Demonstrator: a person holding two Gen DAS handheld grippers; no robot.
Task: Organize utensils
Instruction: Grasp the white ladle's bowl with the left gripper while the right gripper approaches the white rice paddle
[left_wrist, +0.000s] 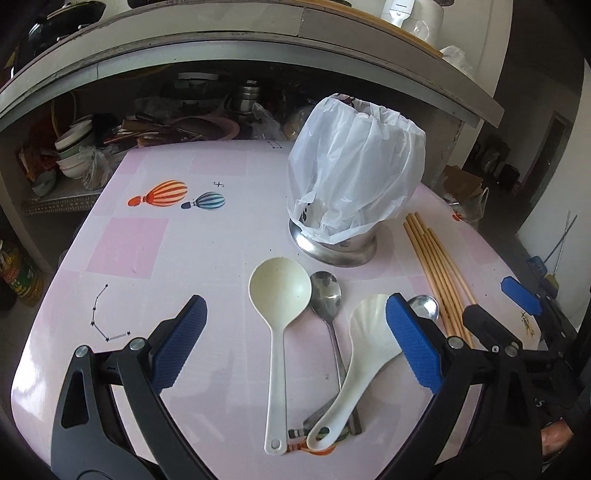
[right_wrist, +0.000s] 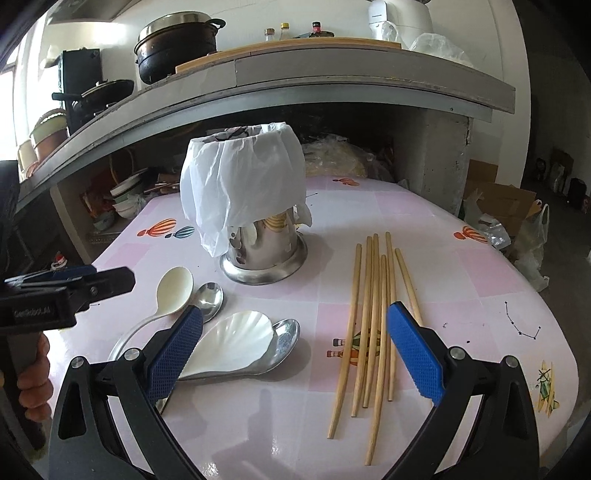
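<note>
A steel utensil holder (left_wrist: 334, 247) lined with a white plastic bag (left_wrist: 354, 166) stands at the table's far middle; it also shows in the right wrist view (right_wrist: 266, 254). In front of it lie a cream round ladle (left_wrist: 279, 325), a steel spoon (left_wrist: 327, 295), a white shell-shaped rice paddle (left_wrist: 364, 350) and a second steel spoon (left_wrist: 424, 306). Several bamboo chopsticks (right_wrist: 373, 325) lie to the right. My left gripper (left_wrist: 295, 343) is open above the spoons. My right gripper (right_wrist: 295, 347) is open above the table between the paddle (right_wrist: 236, 339) and the chopsticks.
The pink balloon-print table (left_wrist: 155, 240) stands against a concrete counter (right_wrist: 332, 77) with pots above and bowls (left_wrist: 72, 147) stacked beneath. Bags and a cardboard box (right_wrist: 506, 206) sit on the floor at the right. The left gripper shows in the right wrist view (right_wrist: 66, 291).
</note>
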